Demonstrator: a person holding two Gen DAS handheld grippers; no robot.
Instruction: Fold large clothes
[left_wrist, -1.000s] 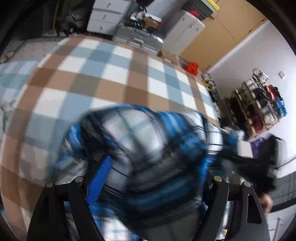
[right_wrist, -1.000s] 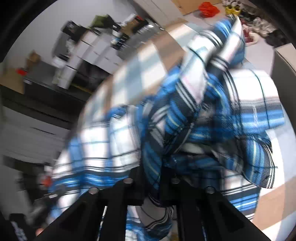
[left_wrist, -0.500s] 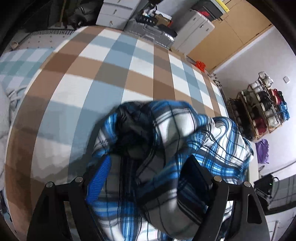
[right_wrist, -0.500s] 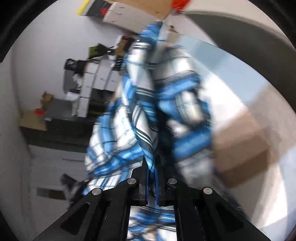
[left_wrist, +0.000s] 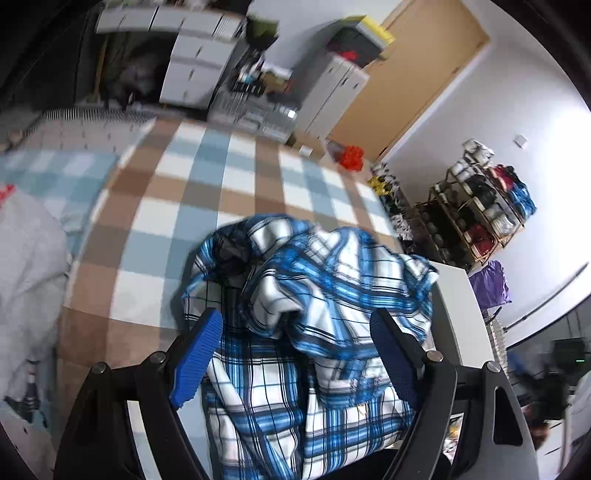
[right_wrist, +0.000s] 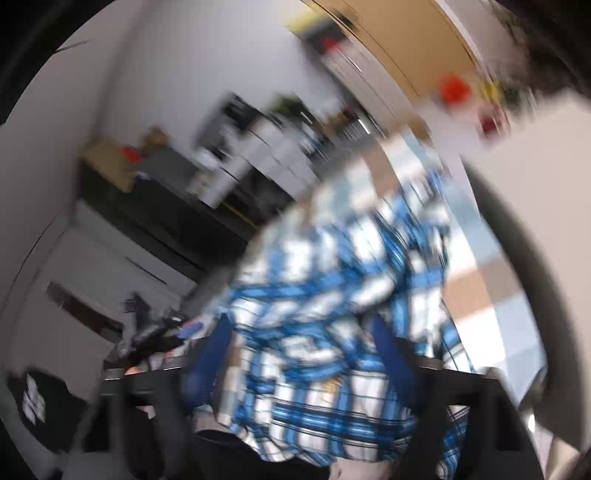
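Checked bedding in brown, pale blue and white (left_wrist: 229, 192) spreads under my tongs, and on its near edge, right in front of me, lies the one garment I am working with: a blue, white and black plaid shirt (left_wrist: 317, 295), bunched in a loose heap.

Nearest to me, my left gripper (left_wrist: 295, 328) stands wide open, its two blue pads either side of the crumpled cloth and clamping nothing. My right gripper (right_wrist: 299, 343) is open too, as far as the heavy blur lets me judge; its two blue pads sit apart with the shirt (right_wrist: 343, 295) between them.

That is the change. Half a second ago the right pads were pinched on a hanging fold and the shirt dangled from them; a second ago it was swinging in the air. Now it has been let go and has settled on the bed. I judge this as the end of carrying it over, with no fold yet made: next the heap needs spreading flat.

Further out, beside the shirt on my left, a grey-white quilt (left_wrist: 26, 266) is piled. Beyond the bed stand white drawer units (left_wrist: 199, 70), one red thing on the floor (left_wrist: 350, 157), a wooden door (left_wrist: 413, 81) and, to the right, one shoe rack (left_wrist: 480, 206).
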